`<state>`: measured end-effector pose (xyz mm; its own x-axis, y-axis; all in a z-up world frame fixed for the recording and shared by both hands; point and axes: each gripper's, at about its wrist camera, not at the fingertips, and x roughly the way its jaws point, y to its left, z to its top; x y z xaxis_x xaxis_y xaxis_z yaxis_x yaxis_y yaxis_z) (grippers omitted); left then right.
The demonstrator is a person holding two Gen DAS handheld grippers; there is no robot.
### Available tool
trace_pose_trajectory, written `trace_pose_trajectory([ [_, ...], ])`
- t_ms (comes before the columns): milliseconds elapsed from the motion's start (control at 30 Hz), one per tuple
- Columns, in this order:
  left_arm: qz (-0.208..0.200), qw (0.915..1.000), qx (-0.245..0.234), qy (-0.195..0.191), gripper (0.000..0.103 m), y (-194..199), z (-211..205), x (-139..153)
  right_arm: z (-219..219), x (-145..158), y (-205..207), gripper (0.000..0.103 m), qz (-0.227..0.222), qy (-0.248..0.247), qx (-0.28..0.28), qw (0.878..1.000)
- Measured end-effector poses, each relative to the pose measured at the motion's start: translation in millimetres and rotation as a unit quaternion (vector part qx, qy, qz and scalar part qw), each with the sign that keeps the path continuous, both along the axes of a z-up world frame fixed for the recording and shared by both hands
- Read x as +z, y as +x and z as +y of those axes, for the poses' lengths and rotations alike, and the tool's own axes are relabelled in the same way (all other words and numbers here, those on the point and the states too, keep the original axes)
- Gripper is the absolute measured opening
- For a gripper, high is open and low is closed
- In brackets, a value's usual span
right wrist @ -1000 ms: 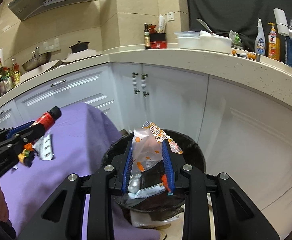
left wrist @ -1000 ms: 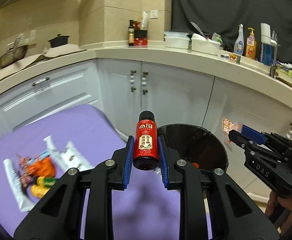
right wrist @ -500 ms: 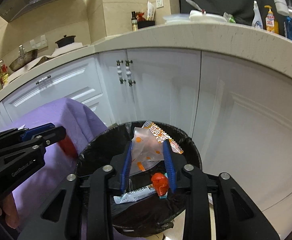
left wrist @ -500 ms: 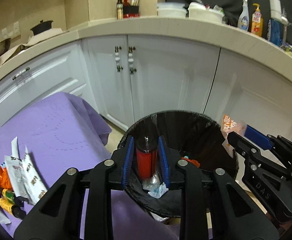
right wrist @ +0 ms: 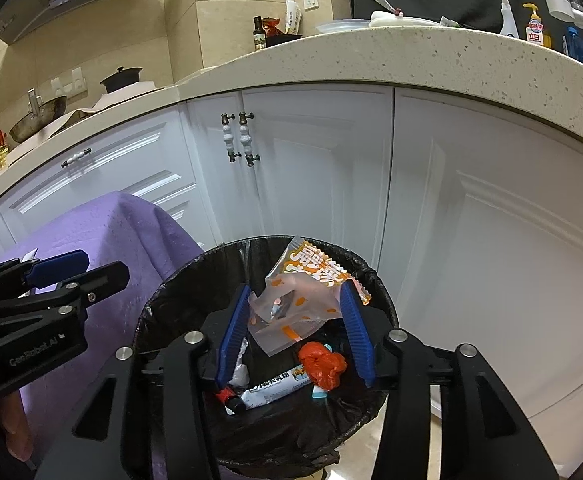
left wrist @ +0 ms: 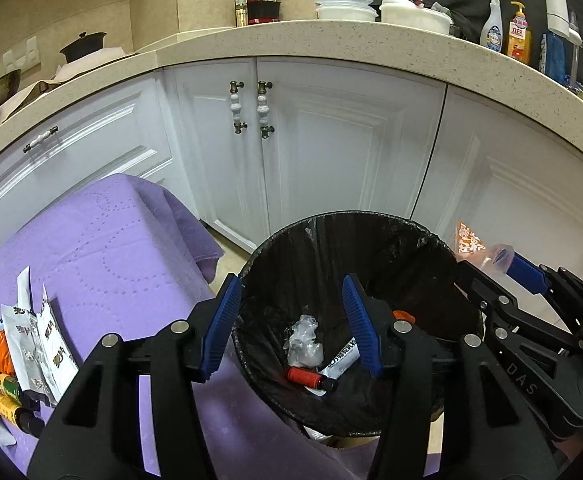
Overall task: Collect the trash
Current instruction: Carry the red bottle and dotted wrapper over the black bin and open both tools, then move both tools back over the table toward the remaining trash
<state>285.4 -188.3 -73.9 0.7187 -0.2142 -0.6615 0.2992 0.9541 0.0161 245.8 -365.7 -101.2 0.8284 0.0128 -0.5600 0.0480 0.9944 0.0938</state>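
A black-lined trash bin [left wrist: 275, 248] stands on the floor by the purple table. My left gripper [left wrist: 291, 324] is open and empty above it. The red bottle [left wrist: 309, 378] lies at the bin's bottom beside a crumpled clear wrapper [left wrist: 303, 340]. My right gripper [right wrist: 295, 328] is open over the bin [right wrist: 163, 300], with the clear orange-printed wrapper [right wrist: 295, 304] loose between its fingers. That wrapper also shows in the left wrist view [left wrist: 471, 244]. Several wrappers and small bottles [left wrist: 23, 348] lie on the purple cloth [left wrist: 103, 248].
White cabinet doors [left wrist: 331, 152] stand close behind the bin under a speckled countertop [left wrist: 371, 40] with bowls and bottles. In the bin lie an orange crumpled bag [right wrist: 323, 364] and a white tube [right wrist: 275, 392].
My left gripper moved over the bin, opened and let go of the red bottle, which now lies in the bin. My right gripper has opened around the wrapper.
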Motion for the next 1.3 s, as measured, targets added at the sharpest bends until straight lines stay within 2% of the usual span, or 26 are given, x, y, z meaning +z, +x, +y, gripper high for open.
trace_pose_trajectory([
  [33,-0.001,1.0,0.0,0.0,0.052,0,0,1,-1,0,1,0.058,-0.001,0.002,0.001,1.0],
  [167,-0.005,1.0,-0.001,-0.002,0.052,-2,1,4,0,1,0,0.065,-0.006,0.005,0.006,1.0],
  [400,-0.015,0.9999,0.002,-0.008,0.052,-7,8,11,3,3,0,0.065,-0.004,0.004,0.002,1.0],
  [667,-0.021,0.9994,0.02,-0.019,0.052,-22,35,22,22,13,-5,0.065,-0.005,0.001,0.021,1.0],
  [800,-0.023,0.9986,0.042,-0.023,0.056,-33,60,27,43,22,-9,0.065,-0.009,0.003,0.043,0.999],
  [1000,-0.028,0.9946,0.096,-0.027,0.057,-56,118,35,87,29,-19,0.065,-0.009,0.01,0.085,0.996],
  [1300,-0.029,0.9797,0.198,-0.013,0.058,-94,214,36,160,29,-31,0.065,0.001,0.009,0.155,0.988],
])
